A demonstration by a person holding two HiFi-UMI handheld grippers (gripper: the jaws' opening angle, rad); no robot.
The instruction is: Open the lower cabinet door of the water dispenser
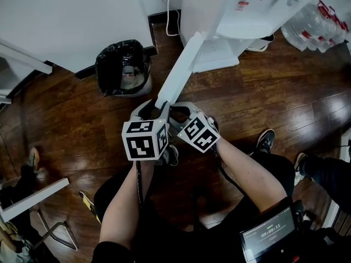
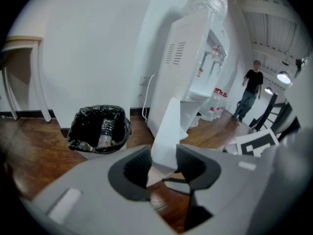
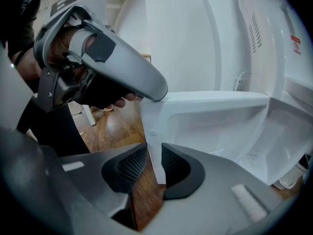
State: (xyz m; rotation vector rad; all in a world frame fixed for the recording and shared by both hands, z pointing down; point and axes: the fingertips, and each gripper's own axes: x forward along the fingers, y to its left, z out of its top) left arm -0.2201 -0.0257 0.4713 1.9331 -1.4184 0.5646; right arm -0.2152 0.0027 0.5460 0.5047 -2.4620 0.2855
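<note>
The white water dispenser [image 1: 230,15] stands against the wall, and its lower cabinet door [image 1: 178,70] is swung out toward me, seen edge-on. My left gripper [image 1: 155,110] is shut on the door's free end, with the panel [image 2: 168,131] wedged between both pads [image 2: 138,166]. My right gripper [image 1: 180,113] sits right beside it, shut on the door's thin side edge [image 3: 155,168]. The door's hollow inner face [image 3: 215,116] fills the right gripper view, with the left gripper's grey body [image 3: 115,67] above it. The open cabinet interior is hidden.
A bin lined with a black bag [image 1: 123,67] holding a plastic bottle [image 2: 104,131] stands left of the dispenser. Packs of water bottles [image 1: 318,26] lie at the back right. A cable [image 1: 171,10] runs down the wall. A person [image 2: 249,89] stands beyond the dispenser.
</note>
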